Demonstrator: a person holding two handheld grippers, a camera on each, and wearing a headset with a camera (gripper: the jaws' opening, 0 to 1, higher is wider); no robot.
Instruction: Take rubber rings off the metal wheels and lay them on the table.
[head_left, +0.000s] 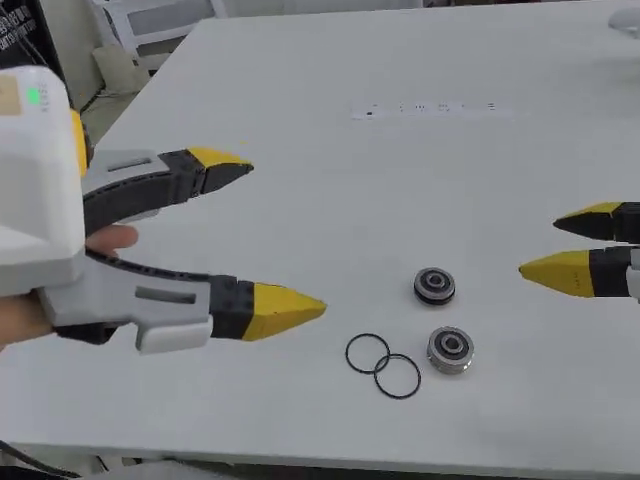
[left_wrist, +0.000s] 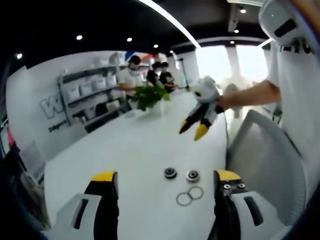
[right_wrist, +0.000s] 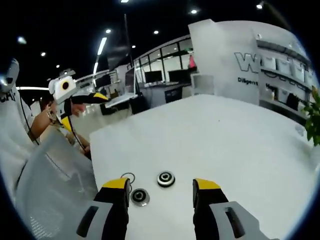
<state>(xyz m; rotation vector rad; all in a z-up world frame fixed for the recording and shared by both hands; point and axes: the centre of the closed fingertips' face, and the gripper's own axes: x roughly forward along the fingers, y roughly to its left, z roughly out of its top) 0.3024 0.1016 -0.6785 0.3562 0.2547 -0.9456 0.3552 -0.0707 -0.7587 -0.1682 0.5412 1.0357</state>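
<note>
Two small metal wheels lie on the white table. The farther wheel has a dark rim. The nearer wheel looks bare and silver. Two loose black rubber rings lie overlapping just left of the nearer wheel. My left gripper is open and empty, held above the table left of the rings. My right gripper is open and empty, to the right of the wheels.
The table's front edge runs close below the rings. A potted plant stands at the table's far end, with people and shelves behind it. A person's white sleeve shows at the right.
</note>
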